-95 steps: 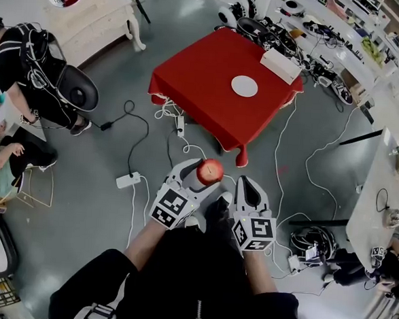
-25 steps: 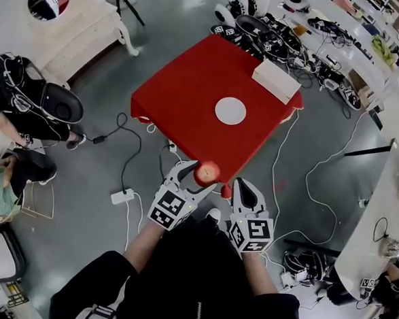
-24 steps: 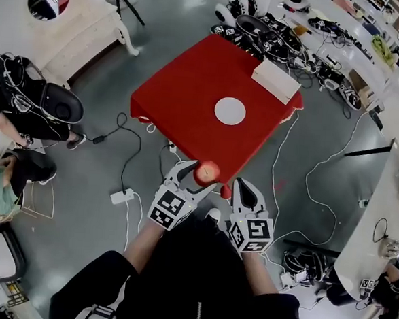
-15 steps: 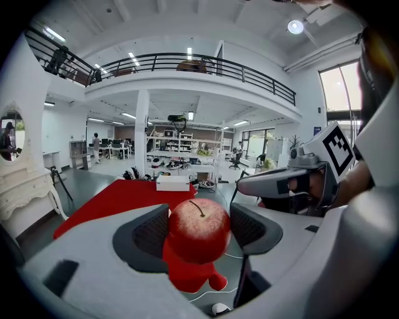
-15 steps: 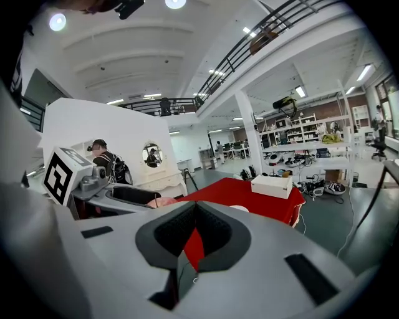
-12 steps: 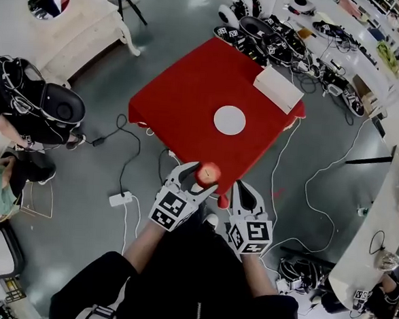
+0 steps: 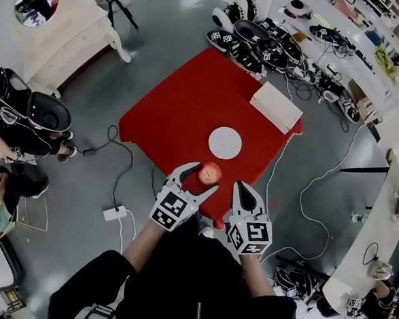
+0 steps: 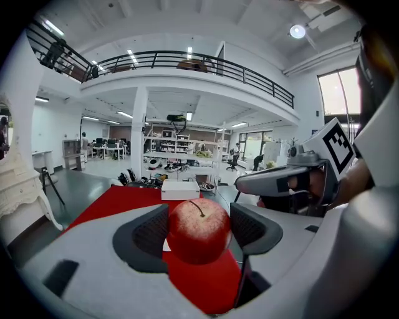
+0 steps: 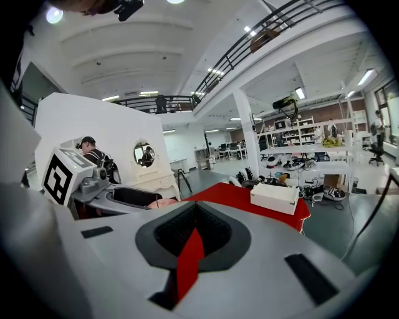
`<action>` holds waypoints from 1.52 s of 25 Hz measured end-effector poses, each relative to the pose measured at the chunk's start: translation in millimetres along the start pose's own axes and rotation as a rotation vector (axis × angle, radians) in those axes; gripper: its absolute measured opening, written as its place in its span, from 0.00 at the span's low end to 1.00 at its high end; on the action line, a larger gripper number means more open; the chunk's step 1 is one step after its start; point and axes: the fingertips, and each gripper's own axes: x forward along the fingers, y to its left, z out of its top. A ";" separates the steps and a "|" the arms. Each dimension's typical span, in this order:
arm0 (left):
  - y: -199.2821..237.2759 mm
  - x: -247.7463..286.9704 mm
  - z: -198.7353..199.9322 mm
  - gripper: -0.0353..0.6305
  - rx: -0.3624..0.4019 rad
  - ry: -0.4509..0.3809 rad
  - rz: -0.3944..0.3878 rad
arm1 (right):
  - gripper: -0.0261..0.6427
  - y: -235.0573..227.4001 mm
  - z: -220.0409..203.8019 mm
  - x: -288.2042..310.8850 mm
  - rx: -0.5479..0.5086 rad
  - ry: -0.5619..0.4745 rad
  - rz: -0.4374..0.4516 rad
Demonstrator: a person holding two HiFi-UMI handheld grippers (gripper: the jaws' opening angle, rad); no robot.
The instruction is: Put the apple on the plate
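- Two grippers hang at the near edge of the red surface (image 7: 179, 113). The left gripper (image 7: 199, 178) has its fingers (image 8: 149, 233) spread wide and pressed on the sides of the apple (image 7: 210, 172), stem up.
- The right gripper (image 7: 243, 191) has its fingers closed together, empty.
- The apple is in the air, short of the bare white plate (image 7: 224, 142) lying mid-surface.
- Risk: the round skin could slip from the fingers if the grip slackens.
- Let go too early, it would likely roll off the edge to the floor (image 7: 84, 147).
- A hard landing could shove the plate.
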 end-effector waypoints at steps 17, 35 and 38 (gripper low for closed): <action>57.3 62.6 24.5 0.52 0.026 0.025 -0.076 | 0.06 -37.5 29.8 70.3 -0.014 0.006 -0.065; 60.0 85.1 30.4 0.52 0.003 0.033 -0.050 | 0.06 -60.3 37.3 78.8 0.006 0.014 -0.030; 56.4 86.3 29.7 0.52 -0.001 0.036 -0.048 | 0.06 -62.3 37.2 75.8 0.012 0.013 -0.026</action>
